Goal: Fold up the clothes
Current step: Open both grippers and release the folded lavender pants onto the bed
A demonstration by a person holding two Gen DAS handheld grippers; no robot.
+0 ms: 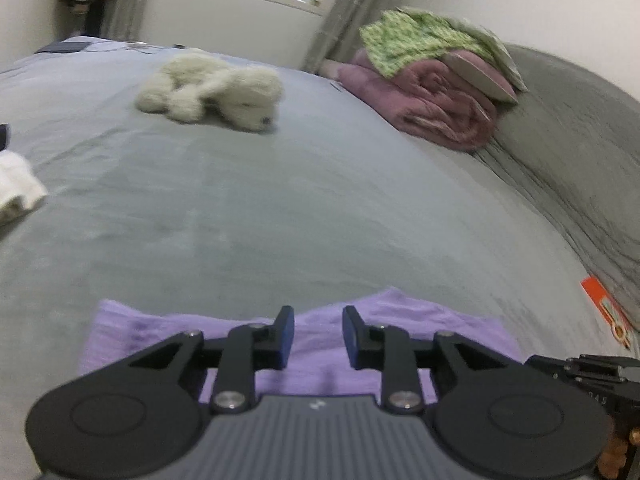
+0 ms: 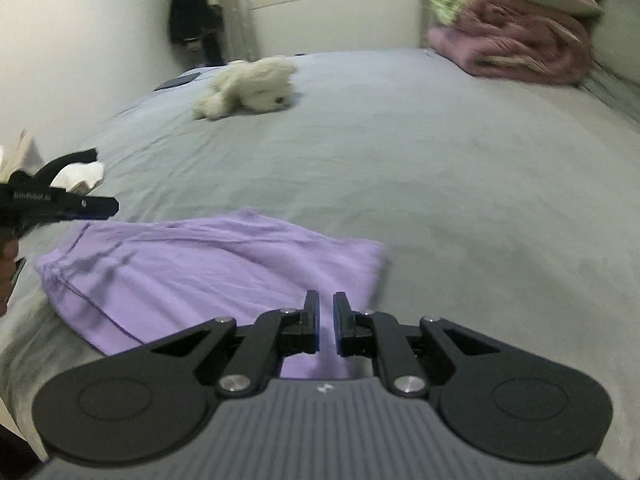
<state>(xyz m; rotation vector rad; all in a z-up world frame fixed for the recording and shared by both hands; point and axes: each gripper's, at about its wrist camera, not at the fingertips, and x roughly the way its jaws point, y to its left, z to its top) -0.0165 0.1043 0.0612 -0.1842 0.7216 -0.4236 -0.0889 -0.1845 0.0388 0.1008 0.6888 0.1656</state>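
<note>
While 1 purple garment [image 2: 208,276] lies flat, 2 hand-held grippers [image 1: 318,334] [image 2: 326,322] hover slightly parted, empty.

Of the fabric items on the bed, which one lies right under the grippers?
The lilac garment, lying flat on the grey bed. The white cloth sits off to the left edge, and the pink blanket with the green cloth is piled far back.

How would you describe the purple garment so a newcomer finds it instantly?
Start at the grey bed. Nearest the grippers lies the lilac folded garment, flat on the cover. Unlike the fluffy white plush dog and the pink blanket farther away, it is smooth and thin.
</note>
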